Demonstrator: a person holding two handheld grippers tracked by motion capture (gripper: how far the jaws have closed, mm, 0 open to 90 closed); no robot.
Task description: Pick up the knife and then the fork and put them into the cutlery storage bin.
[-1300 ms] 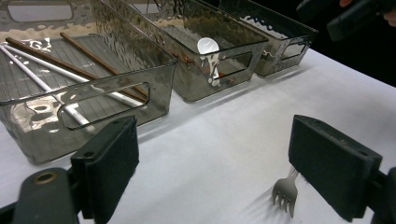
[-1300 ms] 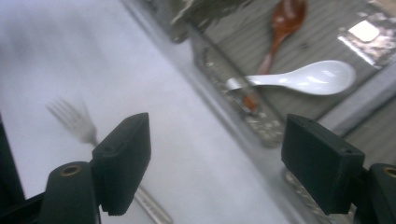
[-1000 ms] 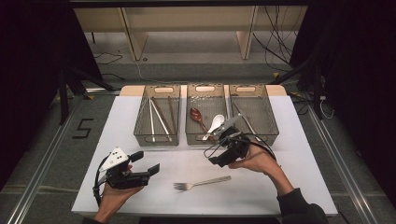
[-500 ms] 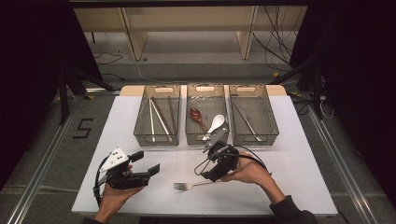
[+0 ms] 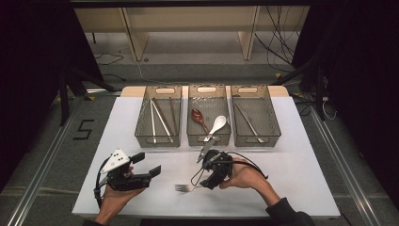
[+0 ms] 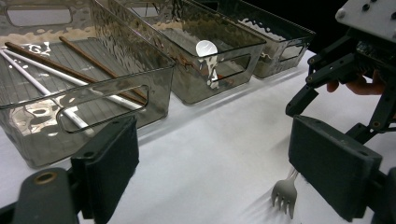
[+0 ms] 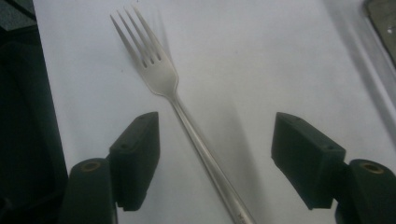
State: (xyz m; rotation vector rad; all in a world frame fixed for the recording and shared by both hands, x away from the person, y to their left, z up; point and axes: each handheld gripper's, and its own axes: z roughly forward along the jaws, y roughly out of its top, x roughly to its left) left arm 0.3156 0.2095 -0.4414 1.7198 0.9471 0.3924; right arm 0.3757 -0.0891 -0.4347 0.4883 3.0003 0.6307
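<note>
Fingers of the right gripper (image 7: 215, 163) stand apart on either side of the silver metal fork (image 7: 187, 119), having just been closing, their pads not yet touching its handle. That fork (image 5: 186, 187) lies flat on the white bench (image 5: 301, 179) with its tines toward nine o'clock in the high view, the right gripper (image 5: 207, 181) directly over its handle. At about eight o'clock from the fork, the left gripper (image 5: 146, 167) hovers with its fingers spread wide and nothing between them. In the left gripper view the fork's tines (image 6: 285, 196) lie just beside the right-hand finger. Three smoky clear plastic bins (image 5: 207, 136) sit in a row toward twelve o'clock, holding chopsticks, spoons and a long utensil.
</note>
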